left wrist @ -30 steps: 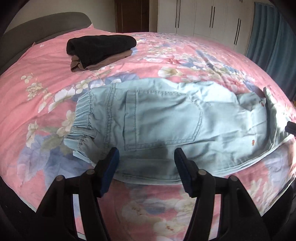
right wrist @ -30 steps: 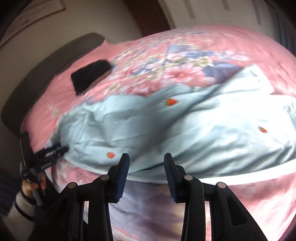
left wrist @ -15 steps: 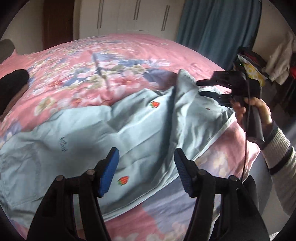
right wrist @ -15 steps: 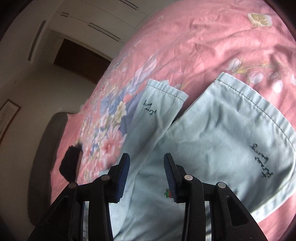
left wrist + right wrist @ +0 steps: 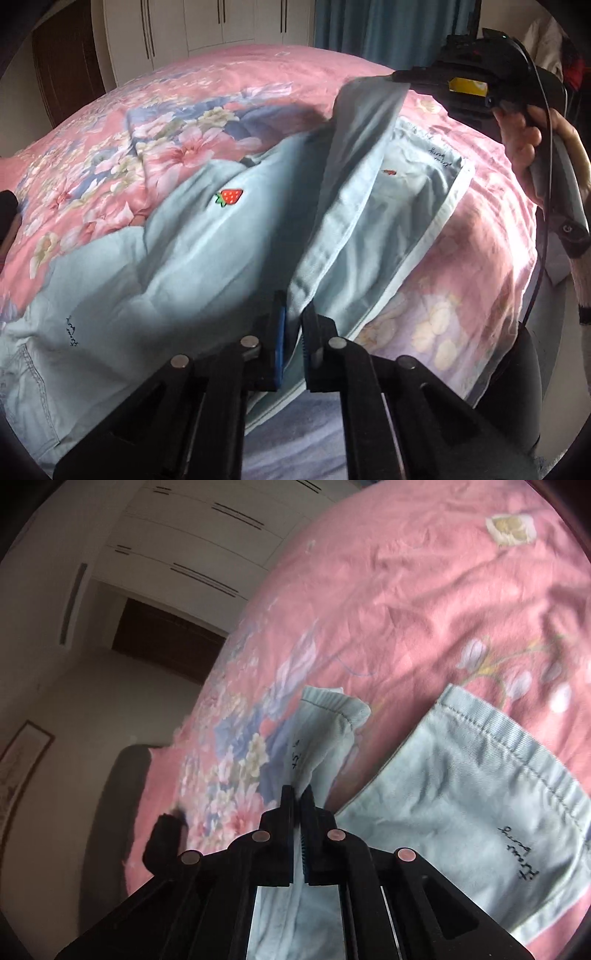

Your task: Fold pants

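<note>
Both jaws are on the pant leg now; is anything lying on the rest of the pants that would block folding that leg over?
Nothing visible does. The left gripper and right gripper pinch the raised leg, and the pants beyond it lie bare.

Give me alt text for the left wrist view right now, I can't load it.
The left gripper is shut on a raised edge of the light blue pants, which lie on a pink floral bedspread. That taut edge runs up to the right gripper, held in a hand at upper right. A strawberry patch shows on the fabric.
</note>
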`<act>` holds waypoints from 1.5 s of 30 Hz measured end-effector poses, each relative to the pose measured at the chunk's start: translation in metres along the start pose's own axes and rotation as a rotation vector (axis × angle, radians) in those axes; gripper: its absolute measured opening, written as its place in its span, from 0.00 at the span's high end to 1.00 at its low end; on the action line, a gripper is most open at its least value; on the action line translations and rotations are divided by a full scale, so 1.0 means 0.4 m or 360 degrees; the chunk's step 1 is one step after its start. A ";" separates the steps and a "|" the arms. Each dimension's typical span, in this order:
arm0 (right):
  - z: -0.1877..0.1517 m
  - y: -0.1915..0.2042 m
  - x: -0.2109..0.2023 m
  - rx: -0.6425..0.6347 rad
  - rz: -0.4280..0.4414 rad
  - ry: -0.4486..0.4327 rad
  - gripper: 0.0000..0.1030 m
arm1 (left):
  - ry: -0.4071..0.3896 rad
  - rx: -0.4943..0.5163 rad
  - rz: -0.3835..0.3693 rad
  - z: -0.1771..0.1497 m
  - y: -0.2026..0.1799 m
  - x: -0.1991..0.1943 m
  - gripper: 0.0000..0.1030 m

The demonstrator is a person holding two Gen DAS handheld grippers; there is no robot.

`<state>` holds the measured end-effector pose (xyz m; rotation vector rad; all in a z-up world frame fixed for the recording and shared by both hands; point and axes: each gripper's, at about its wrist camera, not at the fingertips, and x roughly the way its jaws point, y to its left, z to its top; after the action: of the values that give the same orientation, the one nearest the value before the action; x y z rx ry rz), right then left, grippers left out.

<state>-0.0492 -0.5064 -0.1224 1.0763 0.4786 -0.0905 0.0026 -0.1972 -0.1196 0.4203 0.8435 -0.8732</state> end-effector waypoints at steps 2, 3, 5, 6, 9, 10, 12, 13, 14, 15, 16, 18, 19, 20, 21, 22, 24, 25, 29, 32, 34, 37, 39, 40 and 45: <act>-0.020 0.011 -0.091 -0.0068 -0.0001 -0.0098 0.96 | -0.0047 0.0061 0.0001 0.001 -0.014 -0.034 0.93; -0.034 0.007 -0.132 -0.0092 -0.0020 -0.0132 0.96 | -0.0057 0.0085 -0.0007 0.001 -0.020 -0.043 0.93; -0.064 -0.026 -0.185 -0.0064 -0.0070 -0.0162 0.95 | -0.0038 0.0127 -0.0003 -0.006 -0.033 -0.044 0.93; -0.080 -0.053 -0.198 -0.0059 -0.0105 -0.0152 0.95 | -0.0011 0.0145 0.0008 -0.009 -0.038 -0.031 0.93; -0.117 -0.156 -0.177 0.0030 -0.0266 -0.0064 0.95 | 0.0098 0.0170 0.0046 -0.026 -0.054 0.028 0.92; -0.124 -0.187 -0.163 0.0056 -0.0265 -0.0039 0.95 | 0.0118 0.0170 0.0061 -0.032 -0.057 0.040 0.92; -0.129 -0.238 -0.153 0.0167 -0.0268 -0.0008 0.95 | 0.0127 0.0169 0.0077 -0.037 -0.058 0.049 0.92; -0.128 -0.254 -0.155 0.0226 -0.0193 -0.0017 0.95 | 0.0128 0.0149 0.0072 -0.036 -0.053 0.047 0.92; -0.124 -0.265 -0.164 0.0271 -0.0141 -0.0040 0.93 | 0.0134 0.0130 0.0067 -0.032 -0.047 0.047 0.89; -0.116 -0.271 -0.173 0.0299 -0.0112 -0.0065 0.86 | 0.0143 0.0121 0.0063 -0.030 -0.042 0.047 0.89; -0.106 -0.273 -0.181 0.0310 -0.0083 -0.0089 0.82 | 0.0150 0.0115 0.0064 -0.028 -0.039 0.050 0.89; -0.077 -0.279 -0.179 0.0340 -0.0037 -0.0118 0.71 | 0.0168 0.0110 0.0068 -0.025 -0.037 0.058 0.89; -0.063 -0.282 -0.171 0.0360 -0.0043 -0.0099 0.71 | 0.0171 0.0103 0.0071 -0.025 -0.037 0.060 0.89; -0.051 -0.285 -0.162 0.0370 -0.0054 -0.0078 0.71 | 0.0171 0.0097 0.0073 -0.025 -0.038 0.059 0.89; -0.040 -0.283 -0.154 0.0354 -0.0076 -0.0054 0.72 | 0.0171 0.0097 0.0076 -0.027 -0.039 0.058 0.89; -0.029 -0.272 -0.153 0.0316 -0.0115 -0.0041 0.79 | 0.0170 0.0097 0.0078 -0.027 -0.039 0.058 0.89; -0.024 -0.230 -0.173 0.0177 -0.0176 -0.0092 0.94 | 0.0171 0.0092 0.0076 -0.029 -0.040 0.057 0.89; -0.022 -0.212 -0.187 0.0116 -0.0178 -0.0124 0.94 | 0.0175 0.0088 0.0076 -0.029 -0.039 0.058 0.89; -0.023 -0.246 -0.160 0.0071 -0.0497 -0.0031 0.94 | 0.0184 0.0088 0.0074 -0.029 -0.035 0.061 0.89; -0.024 -0.267 -0.174 0.0106 -0.0461 -0.0063 0.94 | 0.0180 0.0043 0.0067 -0.027 -0.028 0.043 0.85; -0.017 -0.227 -0.193 -0.0017 -0.0650 -0.0172 0.81 | 0.0133 -0.0021 0.0036 -0.026 -0.016 0.008 0.78; -0.014 -0.145 -0.222 -0.0273 -0.0826 -0.0391 0.57 | -0.0004 -0.0150 -0.0023 -0.028 0.020 -0.065 0.49; -0.012 -0.091 -0.200 -0.0462 -0.0718 -0.0341 0.57 | -0.0080 -0.0243 -0.0043 -0.025 0.057 -0.103 0.45; -0.012 -0.063 -0.172 -0.0558 -0.0655 -0.0254 0.57 | -0.0103 -0.0284 -0.0047 -0.024 0.077 -0.115 0.45; -0.027 -0.005 0.048 -0.0569 -0.0228 0.0246 0.58 | -0.0063 -0.0540 0.0149 -0.054 0.215 -0.096 0.45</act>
<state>-0.0361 -0.4952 -0.1364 0.7004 0.6833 -0.0457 0.0479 -0.1133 -0.1030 0.1435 0.9083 -0.6343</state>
